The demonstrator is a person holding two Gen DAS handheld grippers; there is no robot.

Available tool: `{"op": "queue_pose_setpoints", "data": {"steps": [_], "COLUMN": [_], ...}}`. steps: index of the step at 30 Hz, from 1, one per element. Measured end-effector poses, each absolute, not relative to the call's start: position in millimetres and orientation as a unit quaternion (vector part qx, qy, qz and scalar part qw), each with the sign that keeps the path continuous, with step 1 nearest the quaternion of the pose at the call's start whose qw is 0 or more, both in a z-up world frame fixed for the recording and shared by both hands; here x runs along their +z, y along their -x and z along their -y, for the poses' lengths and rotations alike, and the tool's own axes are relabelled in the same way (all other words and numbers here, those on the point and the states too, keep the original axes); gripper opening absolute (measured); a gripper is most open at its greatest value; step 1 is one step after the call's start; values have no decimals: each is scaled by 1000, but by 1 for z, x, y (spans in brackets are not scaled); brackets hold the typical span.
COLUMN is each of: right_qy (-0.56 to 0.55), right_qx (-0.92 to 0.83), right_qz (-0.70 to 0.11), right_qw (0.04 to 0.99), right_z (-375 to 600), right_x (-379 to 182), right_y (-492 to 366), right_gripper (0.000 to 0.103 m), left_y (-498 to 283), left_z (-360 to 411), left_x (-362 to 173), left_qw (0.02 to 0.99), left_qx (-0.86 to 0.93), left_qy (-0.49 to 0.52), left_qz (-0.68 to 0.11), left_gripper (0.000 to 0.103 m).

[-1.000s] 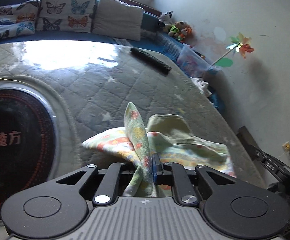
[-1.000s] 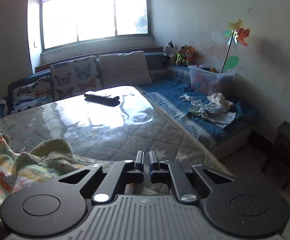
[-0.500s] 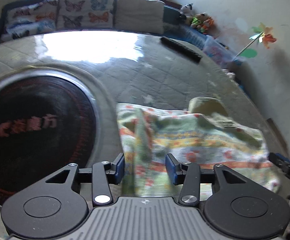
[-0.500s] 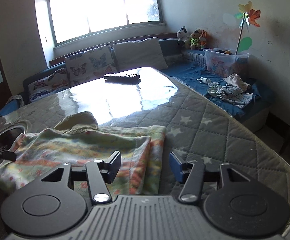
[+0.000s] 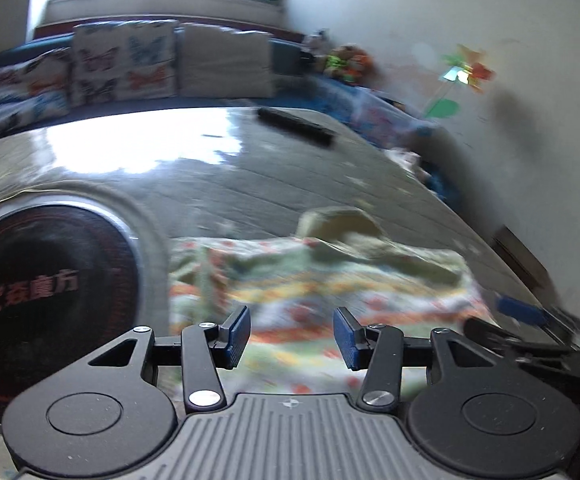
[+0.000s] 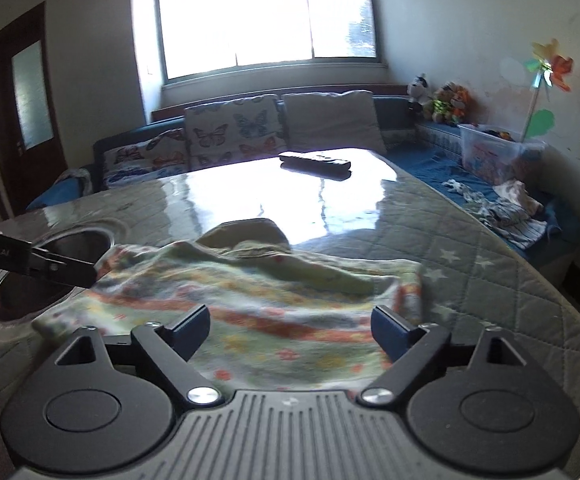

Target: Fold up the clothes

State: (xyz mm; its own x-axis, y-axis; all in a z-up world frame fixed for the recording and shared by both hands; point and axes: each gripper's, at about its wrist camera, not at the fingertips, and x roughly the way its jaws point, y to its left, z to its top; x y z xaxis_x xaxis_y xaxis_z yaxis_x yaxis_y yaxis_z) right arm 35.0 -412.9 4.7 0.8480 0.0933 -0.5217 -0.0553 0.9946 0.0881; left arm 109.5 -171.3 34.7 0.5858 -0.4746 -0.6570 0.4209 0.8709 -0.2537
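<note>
A floral, striped green-and-orange garment [image 5: 314, 280] lies folded flat on the quilted table; it also shows in the right wrist view [image 6: 274, 312]. An olive collar or hood [image 6: 246, 236] sticks out at its far edge. My left gripper [image 5: 292, 338] is open and empty, just above the garment's near edge. My right gripper [image 6: 290, 330] is wide open and empty over the garment's near edge. The left gripper's fingers [image 6: 58, 268] show at the garment's left corner in the right wrist view.
A round black inset hotplate [image 5: 42, 292] with a metal rim sits left of the garment. A black remote [image 6: 316, 160] lies at the table's far end. A sofa with butterfly cushions [image 6: 230, 136] runs behind. Loose clothes [image 6: 506, 208] lie on the blue bench at the right.
Both grippers let go of the garment and opened; it now lies flat on the table. Both grippers have pulled back and up a little.
</note>
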Motion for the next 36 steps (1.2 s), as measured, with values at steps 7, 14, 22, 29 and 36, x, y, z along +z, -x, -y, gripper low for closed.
{"op": "queue_pose_setpoints", "data": {"steps": [7, 14, 22, 29, 36], "right_qy": [16, 50, 62, 44, 51], "right_qx": [50, 40, 13, -26, -85], "right_qz": [-271, -282, -277, -270, -280], "right_qw": [961, 957, 959, 961, 955], "right_z": [384, 374, 381, 405, 433], "right_x": [-3, -15, -15, -13, -17], "right_y": [-31, -31, -23, -10, -4], "right_gripper": [100, 101, 103, 103, 103], "left_y": [-92, -82, -81, -82, -81], "left_z": [196, 204, 203, 201, 199], "left_x": [23, 5, 1, 0, 0], "left_qw": [888, 887, 889, 889, 889], "left_qx": [-283, -284, -285, -287, -287], "left_qy": [-27, -67, -71, -66, -61], "left_qz": [-362, -358, -352, -350, -350], "left_gripper": [47, 47, 49, 49, 50]}}
